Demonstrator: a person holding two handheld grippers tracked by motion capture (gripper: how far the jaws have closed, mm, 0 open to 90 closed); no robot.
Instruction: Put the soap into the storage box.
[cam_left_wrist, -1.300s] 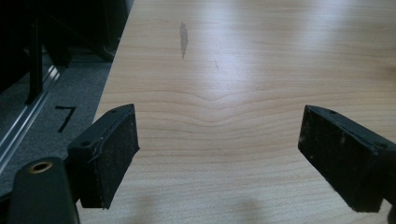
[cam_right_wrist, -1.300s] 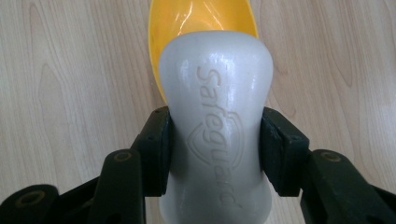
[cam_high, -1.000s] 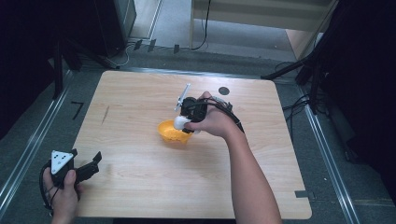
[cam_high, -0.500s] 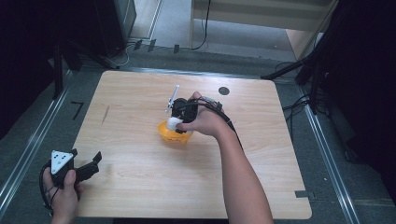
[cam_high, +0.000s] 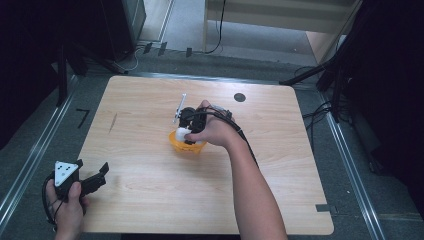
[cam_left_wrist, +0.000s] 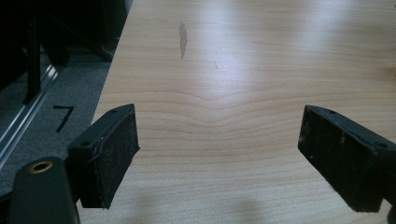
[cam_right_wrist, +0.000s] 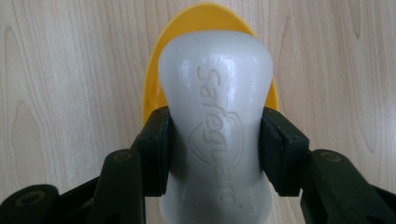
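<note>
A white bar of soap (cam_right_wrist: 215, 135) with raised lettering sits pinched at its narrow waist between the jaws of my right gripper (cam_right_wrist: 214, 149). Beneath it lies a small orange bowl (cam_right_wrist: 205, 18) on the wooden table. From the high view the right gripper (cam_high: 189, 131) points down over the orange bowl (cam_high: 179, 145) near the table's middle, with the soap (cam_high: 182, 133) a white spot at the bowl's mouth. My left gripper (cam_high: 95, 177) rests at the table's front left corner, open. In the left gripper view its pads (cam_left_wrist: 108, 151) stand wide apart over bare wood.
The wooden table (cam_high: 150, 200) has a round black hole (cam_high: 239, 97) near its far edge and a dark smudge (cam_high: 113, 122) at the left. A metal rail (cam_high: 30, 160) runs along the floor on the left. Cables and dark equipment stand beyond the far edge.
My right hand has carried the soap leftward and slightly down, from beside the bowl to over its mouth. The left hand has kept still.
</note>
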